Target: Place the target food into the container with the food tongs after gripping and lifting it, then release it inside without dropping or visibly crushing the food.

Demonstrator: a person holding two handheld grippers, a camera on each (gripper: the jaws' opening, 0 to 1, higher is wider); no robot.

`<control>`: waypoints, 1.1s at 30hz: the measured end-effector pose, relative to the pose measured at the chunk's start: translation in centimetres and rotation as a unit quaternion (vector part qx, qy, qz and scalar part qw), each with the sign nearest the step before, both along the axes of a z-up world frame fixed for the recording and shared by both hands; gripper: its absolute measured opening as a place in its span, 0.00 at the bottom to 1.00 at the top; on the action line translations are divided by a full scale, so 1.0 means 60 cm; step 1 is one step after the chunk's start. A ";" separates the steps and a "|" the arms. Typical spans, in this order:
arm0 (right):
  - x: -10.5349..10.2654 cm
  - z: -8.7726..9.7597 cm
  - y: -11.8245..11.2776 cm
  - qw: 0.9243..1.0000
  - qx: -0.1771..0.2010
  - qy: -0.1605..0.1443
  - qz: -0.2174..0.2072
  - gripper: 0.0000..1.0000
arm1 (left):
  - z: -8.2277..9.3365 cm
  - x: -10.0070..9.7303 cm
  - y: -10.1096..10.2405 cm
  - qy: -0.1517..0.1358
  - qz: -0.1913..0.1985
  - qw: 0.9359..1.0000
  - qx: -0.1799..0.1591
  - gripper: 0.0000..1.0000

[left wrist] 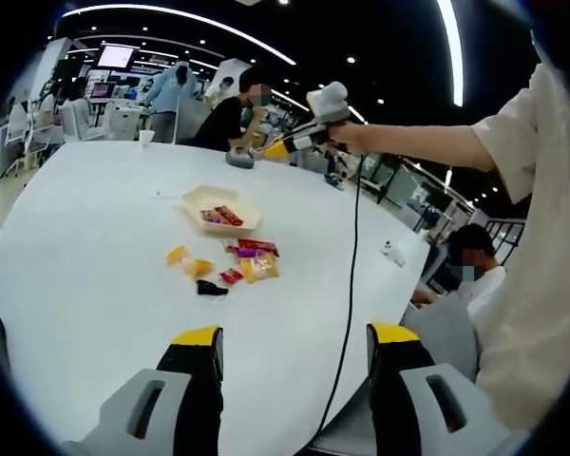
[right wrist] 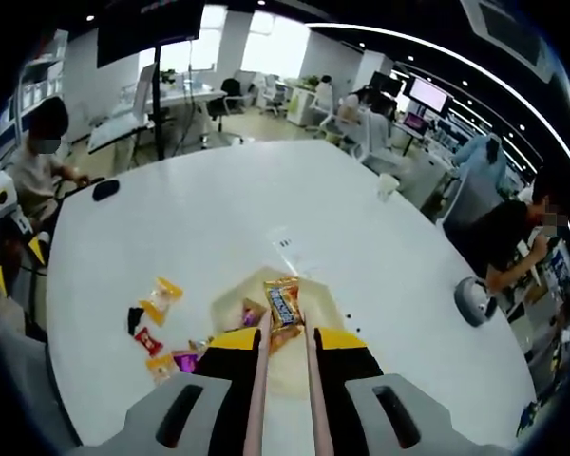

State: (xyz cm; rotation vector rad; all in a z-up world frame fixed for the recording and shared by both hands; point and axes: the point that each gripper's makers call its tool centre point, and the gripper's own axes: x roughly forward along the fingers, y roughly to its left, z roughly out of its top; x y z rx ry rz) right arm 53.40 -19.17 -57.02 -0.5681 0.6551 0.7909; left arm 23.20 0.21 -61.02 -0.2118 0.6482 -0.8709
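My right gripper (right wrist: 287,344) is shut on a pair of pale food tongs (right wrist: 262,380). The tong tips pinch an orange snack packet (right wrist: 283,300) just above a shallow cream container (right wrist: 226,306) that holds a few wrapped snacks. In the left gripper view the same container (left wrist: 196,198) lies mid-table with red and purple packets in it, and the right gripper (left wrist: 287,145) hovers high beyond it in a person's hand. My left gripper (left wrist: 295,336) hangs open over the near table with nothing between its jaws.
Loose snacks lie beside the container: a yellow one (left wrist: 178,255), a black one (left wrist: 209,287), an orange one (left wrist: 259,267). A cable (left wrist: 351,266) hangs from the right gripper. A paper cup (right wrist: 388,185) and a grey round object (right wrist: 471,299) stand on the white table (right wrist: 199,228). People sit around it.
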 end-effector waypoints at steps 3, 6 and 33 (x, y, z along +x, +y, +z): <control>-0.001 -0.002 0.000 1.000 -0.001 0.000 0.001 0.21 | 0.000 0.001 0.001 0.000 0.001 1.000 0.000 0.60; 0.002 -0.003 -0.002 1.000 -0.004 -0.001 0.003 0.21 | 0.000 0.001 0.001 0.000 0.001 1.000 0.000 0.60; -0.004 -0.006 0.002 1.000 -0.008 0.003 0.017 0.22 | 0.001 -0.002 -0.005 0.000 -0.004 1.000 -0.001 0.59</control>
